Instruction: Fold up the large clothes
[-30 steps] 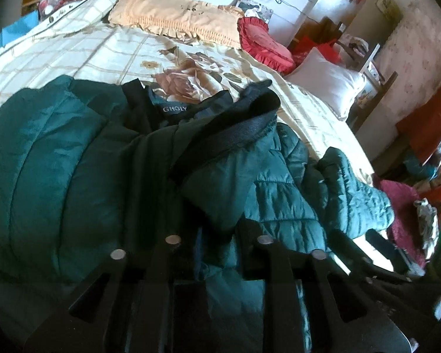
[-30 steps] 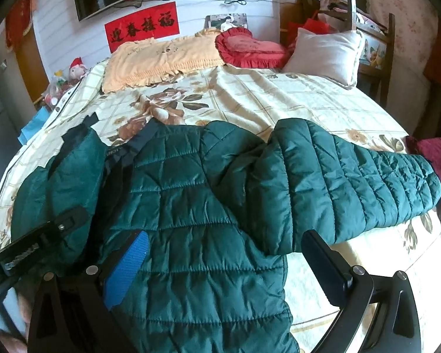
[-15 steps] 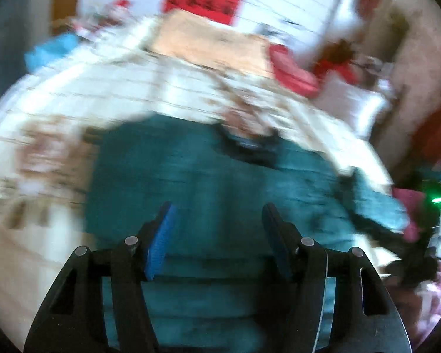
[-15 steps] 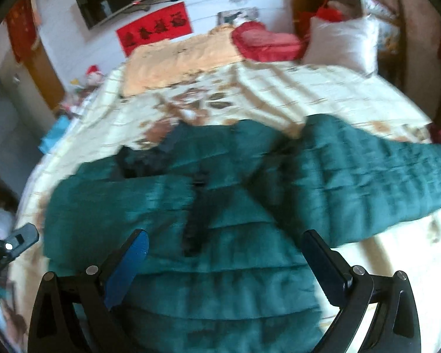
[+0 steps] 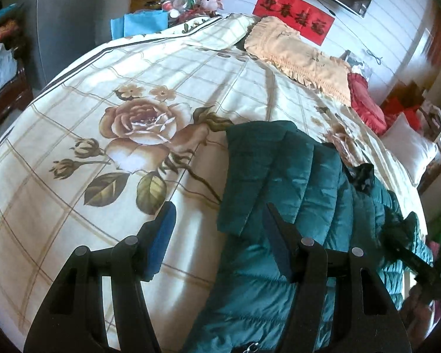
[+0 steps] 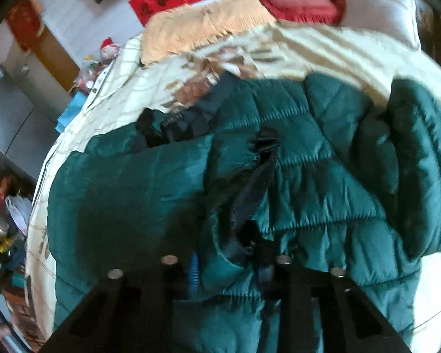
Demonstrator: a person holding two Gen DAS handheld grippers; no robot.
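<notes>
A dark green quilted jacket (image 5: 302,188) lies spread on a floral bedspread (image 5: 103,117). My left gripper (image 5: 219,217) is open and empty, hovering over the jacket's left edge. In the right wrist view the jacket (image 6: 323,176) fills the frame, with its dark zipper placket (image 6: 250,188) running down the middle. My right gripper (image 6: 226,261) is shut on a bunch of the jacket's front fabric near that placket. One sleeve (image 6: 420,158) lies folded across at the right.
A peach fringed pillow cover (image 5: 297,56), a red pillow (image 5: 364,103) and a white pillow (image 5: 408,150) lie at the head of the bed. A plush toy (image 5: 210,0) and clutter sit on a bedside stand. Furniture lines the left side.
My left gripper let go of the jacket, opened and swung left over the bedspread. My right gripper went from open to shut on the jacket's front.
</notes>
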